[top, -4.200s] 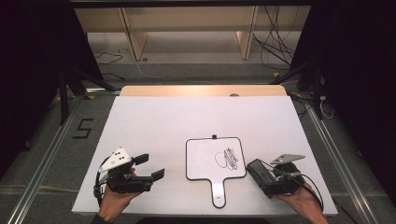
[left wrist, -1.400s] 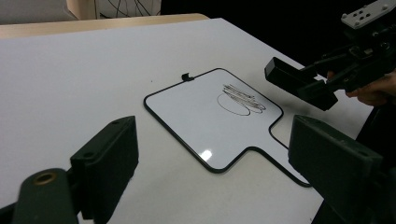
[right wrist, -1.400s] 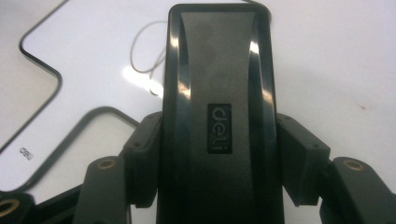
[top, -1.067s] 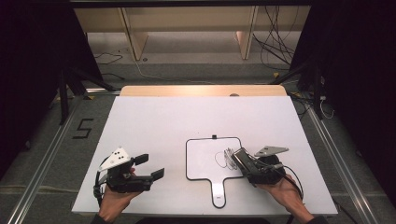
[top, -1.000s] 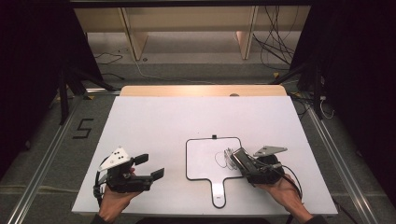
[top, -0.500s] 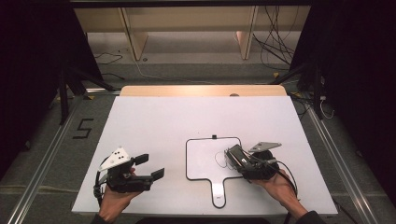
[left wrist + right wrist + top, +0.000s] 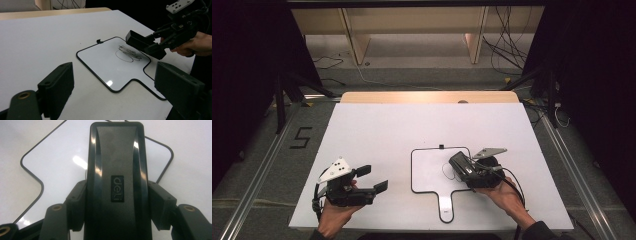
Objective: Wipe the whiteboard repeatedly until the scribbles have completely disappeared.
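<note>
A: Why does the right gripper [image 7: 460, 163] clamp the black eraser [image 7: 116, 180] lengthwise?

B: So its flat face can wipe. Just under and ahead of it lies the scribble [image 7: 128, 53] on the small whiteboard [image 7: 428, 172].

A: And the left gripper [image 7: 375, 179]?

B: Wide and empty, it rests on the table [image 7: 412, 125], well apart from the board.

The far half of the white surface [image 7: 422, 125] lies bare from edge to edge, giving a claw open passage there. On the near half, the flat whiteboard [image 7: 432, 172] sits low in the middle. The right claw [image 7: 460, 164] with its black eraser [image 7: 116, 175] hangs over the board's right part, and the left claw [image 7: 372, 179] stands well apart, with bare surface between it and the board.
</note>
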Demonstrator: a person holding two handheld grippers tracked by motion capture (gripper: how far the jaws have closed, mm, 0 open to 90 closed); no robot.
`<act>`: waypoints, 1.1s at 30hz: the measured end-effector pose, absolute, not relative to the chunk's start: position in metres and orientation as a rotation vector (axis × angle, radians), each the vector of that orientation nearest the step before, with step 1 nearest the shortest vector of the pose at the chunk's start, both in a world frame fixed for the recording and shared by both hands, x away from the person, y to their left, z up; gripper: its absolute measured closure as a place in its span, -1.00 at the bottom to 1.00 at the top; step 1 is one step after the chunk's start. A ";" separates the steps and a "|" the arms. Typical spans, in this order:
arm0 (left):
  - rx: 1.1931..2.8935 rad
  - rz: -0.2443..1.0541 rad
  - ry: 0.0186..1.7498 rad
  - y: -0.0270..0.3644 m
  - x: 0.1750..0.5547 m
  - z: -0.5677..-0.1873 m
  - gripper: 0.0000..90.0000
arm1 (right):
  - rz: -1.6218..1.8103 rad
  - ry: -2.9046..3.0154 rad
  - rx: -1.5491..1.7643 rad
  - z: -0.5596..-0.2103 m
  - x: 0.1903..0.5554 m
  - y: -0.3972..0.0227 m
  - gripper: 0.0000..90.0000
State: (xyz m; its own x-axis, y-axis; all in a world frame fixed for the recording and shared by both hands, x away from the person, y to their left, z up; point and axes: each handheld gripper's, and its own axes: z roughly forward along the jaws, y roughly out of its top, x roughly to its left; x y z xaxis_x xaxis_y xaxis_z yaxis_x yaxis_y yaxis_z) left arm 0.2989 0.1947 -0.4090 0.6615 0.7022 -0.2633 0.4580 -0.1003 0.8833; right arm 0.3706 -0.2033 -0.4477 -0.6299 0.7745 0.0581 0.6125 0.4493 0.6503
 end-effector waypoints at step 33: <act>1.754 0.265 0.921 0.194 0.299 -0.408 -0.66 | 0.793 2.617 1.073 -0.469 0.400 -0.152 -0.10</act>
State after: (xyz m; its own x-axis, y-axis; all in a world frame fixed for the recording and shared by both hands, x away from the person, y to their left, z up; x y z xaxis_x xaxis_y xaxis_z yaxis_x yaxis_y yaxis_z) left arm 0.2992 0.1935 -0.4078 0.6747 0.6928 -0.2547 0.4514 -0.1142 0.8850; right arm 0.3997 -0.1518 -0.4686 -0.7149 0.6991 0.0145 0.5895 0.5915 0.5501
